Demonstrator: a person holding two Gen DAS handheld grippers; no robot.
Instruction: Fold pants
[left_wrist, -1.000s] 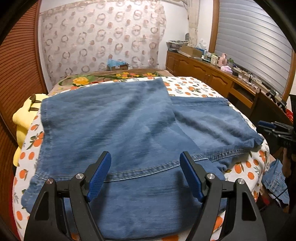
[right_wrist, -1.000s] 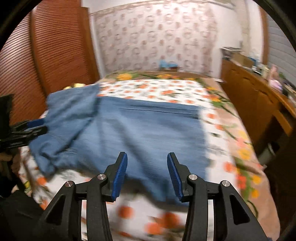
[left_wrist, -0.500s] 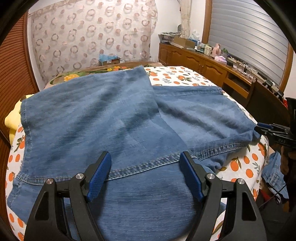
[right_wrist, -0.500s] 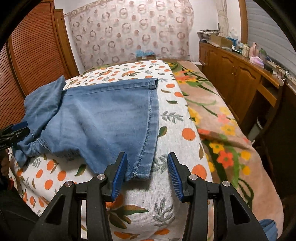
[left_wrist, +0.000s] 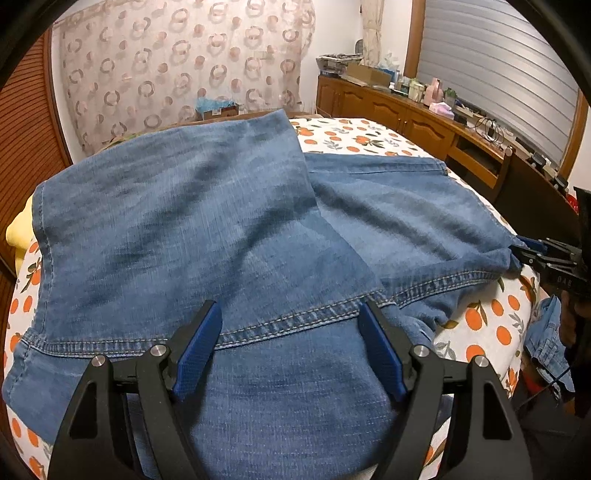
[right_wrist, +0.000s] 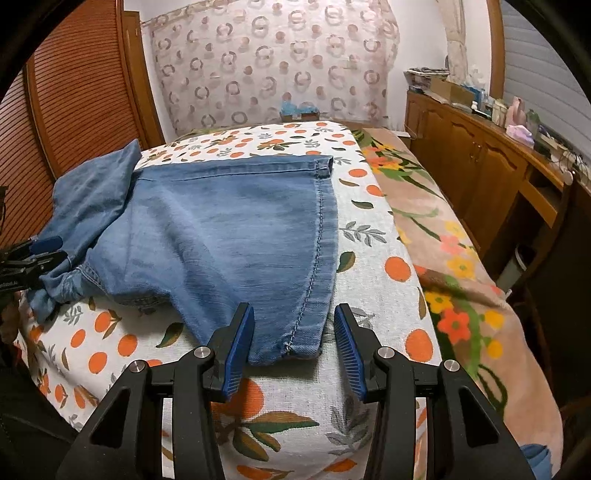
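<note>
Over the pants (left_wrist: 229, 236), both grippers tilt downward, jaws apart.

A home bedroom: bed (right_wrist: 369, 288) (orange-print cover), wooden sideboard (right_wrist: 469, 166).

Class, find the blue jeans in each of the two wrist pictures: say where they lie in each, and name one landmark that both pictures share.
Left wrist view: the jeans fill the centre and lower left, running under the left gripper.
Right wrist view: the jeans lie centre-left, their near corner between the open fingers of the right gripper.
Shared landmark: the ring-patterned curtain on the far wall.
</note>
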